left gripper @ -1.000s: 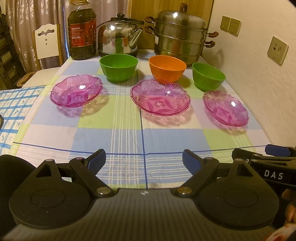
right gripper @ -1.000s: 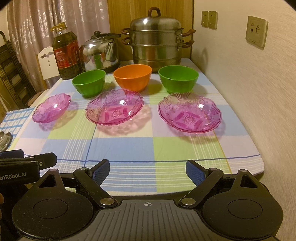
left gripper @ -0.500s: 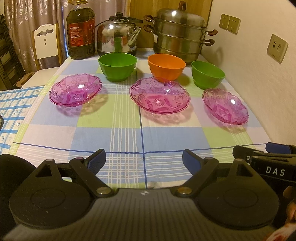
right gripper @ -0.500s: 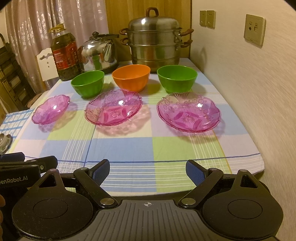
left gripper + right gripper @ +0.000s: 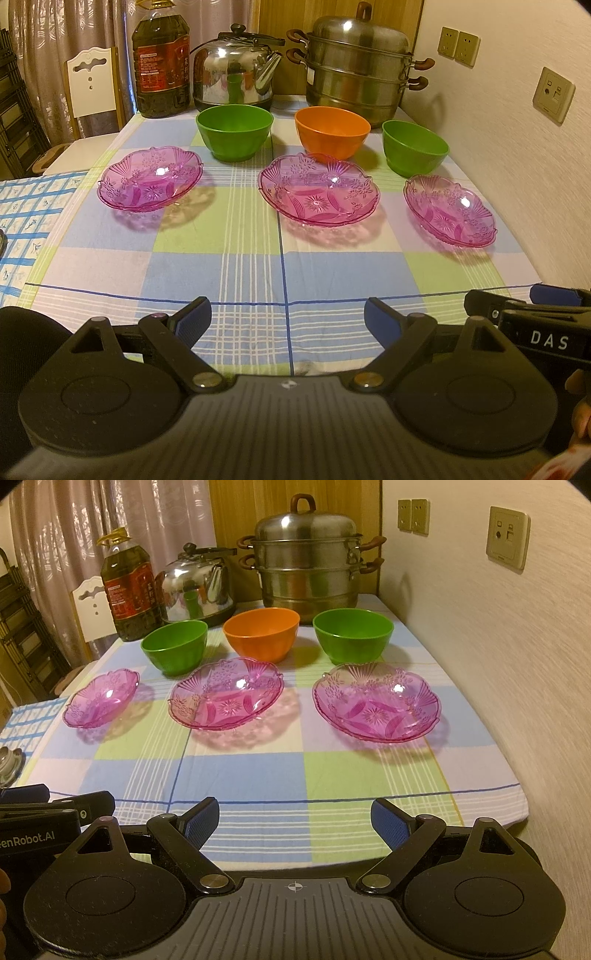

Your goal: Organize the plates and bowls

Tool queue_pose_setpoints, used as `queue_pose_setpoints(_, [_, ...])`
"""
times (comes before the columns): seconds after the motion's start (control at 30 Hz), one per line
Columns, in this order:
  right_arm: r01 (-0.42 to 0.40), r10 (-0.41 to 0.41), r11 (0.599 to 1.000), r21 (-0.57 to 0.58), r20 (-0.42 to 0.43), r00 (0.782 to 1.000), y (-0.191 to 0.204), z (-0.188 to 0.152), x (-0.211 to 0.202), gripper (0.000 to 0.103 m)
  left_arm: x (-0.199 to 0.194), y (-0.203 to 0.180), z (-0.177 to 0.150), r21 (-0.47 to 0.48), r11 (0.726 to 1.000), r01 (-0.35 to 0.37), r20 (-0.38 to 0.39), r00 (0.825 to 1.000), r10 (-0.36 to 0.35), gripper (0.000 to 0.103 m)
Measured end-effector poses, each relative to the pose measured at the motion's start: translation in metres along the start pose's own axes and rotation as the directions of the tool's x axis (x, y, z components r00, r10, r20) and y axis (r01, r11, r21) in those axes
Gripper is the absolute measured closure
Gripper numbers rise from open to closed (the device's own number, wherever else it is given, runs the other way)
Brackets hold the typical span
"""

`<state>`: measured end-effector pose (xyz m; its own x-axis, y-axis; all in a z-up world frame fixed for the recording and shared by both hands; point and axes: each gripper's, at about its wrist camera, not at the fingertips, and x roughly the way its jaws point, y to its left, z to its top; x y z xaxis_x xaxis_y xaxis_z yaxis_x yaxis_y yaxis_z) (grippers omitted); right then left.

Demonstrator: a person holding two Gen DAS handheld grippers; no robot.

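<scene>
A table covered by a pastel checked cloth (image 5: 221, 266) fills the middle of both views, with a pale wall along the right edge of the frame and curtains in the upper left. Across the back of the table, from left to right, stand an oil bottle (image 5: 161, 62), a shiny kettle (image 5: 233, 72) and a stacked steel steamer pot (image 5: 357, 62).

In front of them sits a row of three bowls: the left green bowl (image 5: 234, 131), the orange bowl (image 5: 332, 132) at centre, and the right green bowl (image 5: 414, 152). Nearer the camera lies a second row of three pink glass plates: the left plate (image 5: 150, 183), the middle plate (image 5: 319, 193) just in front of the orange bowl, and the right plate (image 5: 449, 209) near the wall. All six stand apart from one another.

Along the bottom of the frame, the left gripper (image 5: 287, 319) hangs over the near table edge, its blue-padded tongs spread apart and empty. The right gripper (image 5: 294, 818) sits likewise at the lower centre of its own view, tongs apart and holding nothing; it also shows at the lower right of the left wrist view.
</scene>
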<state>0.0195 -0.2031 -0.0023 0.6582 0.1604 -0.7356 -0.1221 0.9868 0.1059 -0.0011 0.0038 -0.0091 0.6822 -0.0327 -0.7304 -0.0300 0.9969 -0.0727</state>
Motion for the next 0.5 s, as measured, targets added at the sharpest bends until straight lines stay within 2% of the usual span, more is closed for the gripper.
queue_pose_setpoints(0.5, [-0.001, 0.001, 1.000, 0.002, -0.001, 1.000, 0.0003, 0.0000, -0.0005, 0.014, 0.0005, 0.0001, 0.0001, -0.006, 1.000, 0.001, -0.003, 1.000, -0.001, 0.014])
